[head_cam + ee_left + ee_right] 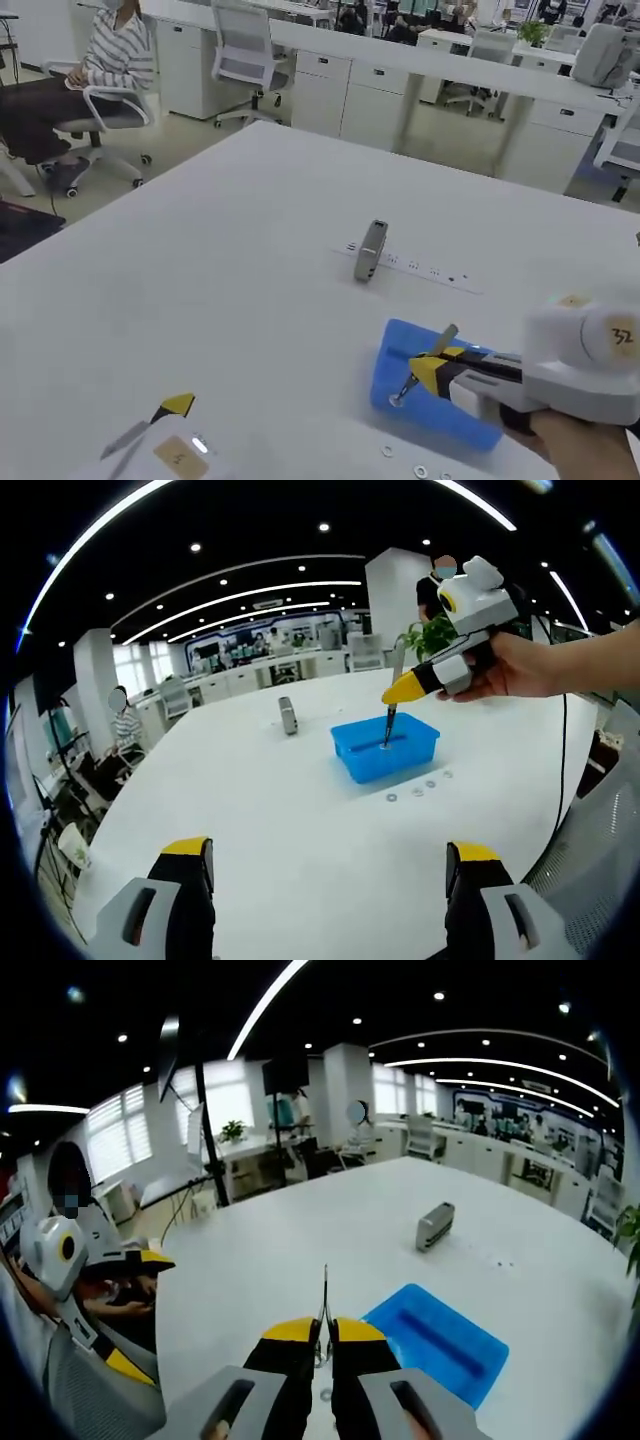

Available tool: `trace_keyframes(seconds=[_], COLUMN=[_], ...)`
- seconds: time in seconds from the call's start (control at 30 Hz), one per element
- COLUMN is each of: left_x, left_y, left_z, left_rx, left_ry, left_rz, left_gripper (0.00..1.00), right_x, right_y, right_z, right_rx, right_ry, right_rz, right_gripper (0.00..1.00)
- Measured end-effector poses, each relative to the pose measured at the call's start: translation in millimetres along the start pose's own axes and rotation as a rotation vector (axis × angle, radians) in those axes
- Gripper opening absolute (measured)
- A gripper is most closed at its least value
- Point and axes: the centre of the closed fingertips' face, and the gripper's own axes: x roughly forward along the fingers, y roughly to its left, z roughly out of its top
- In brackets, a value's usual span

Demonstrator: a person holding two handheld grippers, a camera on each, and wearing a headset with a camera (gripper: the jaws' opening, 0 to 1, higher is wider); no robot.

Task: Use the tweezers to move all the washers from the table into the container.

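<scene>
**Right gripper pinching thin metal tweezers above blue rectangular plastic container**

Head view: the tweezers slant down, with their tips over the container's left end. Small round metal washers lie on the white worktop, just beside the container's near edge.

Left gripper view: the left gripper has its jaws spread wide. Four washers lie in a row near the container.

Right gripper view: both jaws are pressed together on the tweezers, and the container is just to the right.
</scene>
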Motion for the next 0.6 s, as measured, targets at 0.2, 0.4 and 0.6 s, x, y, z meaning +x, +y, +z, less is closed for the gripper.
trace_keyframes(seconds=[0.2, 0.4, 0.6], left_x=[0.7, 1.0, 2.1], left_y=[-3.3, -4.4, -8.1], left_z=[-1.1, -2.8, -6.9], left_rx=[0.019, 0.028, 0.03], left_ry=[0.01, 0.02, 0.047], left_rz=[-0.012, -0.016, -0.035], left_gripper=[0.99, 0.99, 0.99], right_x=[4.3, 10.9, 22.1], right_y=[-7.1, -21.0, -35.6], right_z=[4.8, 6.2, 5.9], right_rx=[-0.003, -0.027, -0.024], right_ry=[-0.002, 0.015, 0.037], right_rz=[-0.01, -0.046, -0.075], right_gripper=[0.01, 0.01, 0.01])
